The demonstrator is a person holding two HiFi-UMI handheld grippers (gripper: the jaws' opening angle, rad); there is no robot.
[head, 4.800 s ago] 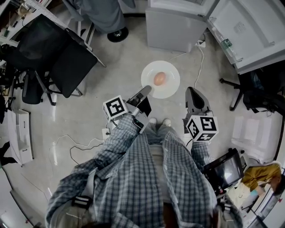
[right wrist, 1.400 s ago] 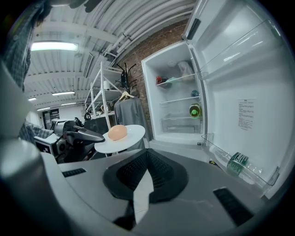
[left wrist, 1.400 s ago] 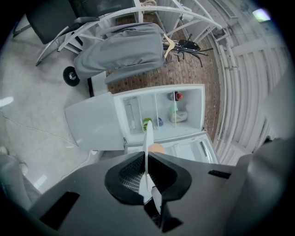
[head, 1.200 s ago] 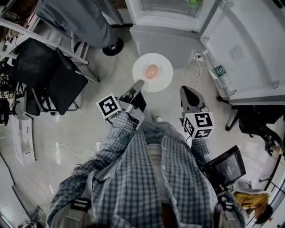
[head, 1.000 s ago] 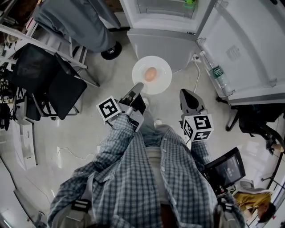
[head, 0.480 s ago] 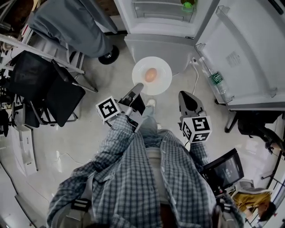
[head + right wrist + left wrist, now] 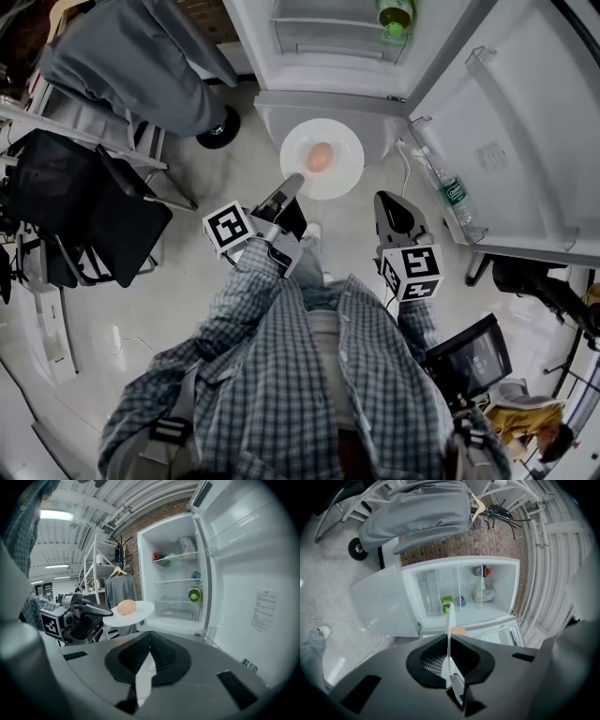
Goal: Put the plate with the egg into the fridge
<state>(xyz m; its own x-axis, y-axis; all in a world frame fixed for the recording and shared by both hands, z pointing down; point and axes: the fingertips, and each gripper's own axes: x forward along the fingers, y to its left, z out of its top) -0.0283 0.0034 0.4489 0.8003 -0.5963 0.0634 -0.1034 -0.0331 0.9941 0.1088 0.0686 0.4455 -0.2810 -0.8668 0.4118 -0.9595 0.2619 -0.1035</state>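
The fridge [image 7: 319, 42] has drawn closer at 12 o'clock — the left gripper [image 7: 292, 180] clamps the rim of the plate [image 7: 346, 169] just before it, egg [image 7: 320, 157] seemingly centred, right gripper [image 7: 394, 201] closed and empty — so shelving probably comes next.

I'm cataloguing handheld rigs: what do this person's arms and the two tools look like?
The left tool and the right tool have dark grey, tapered bodies; the right one's textured black pads show in its own view. Each carries a white cube with black square markers, the left cube and the right cube. The sleeves are blue-grey plaid shirt fabric.
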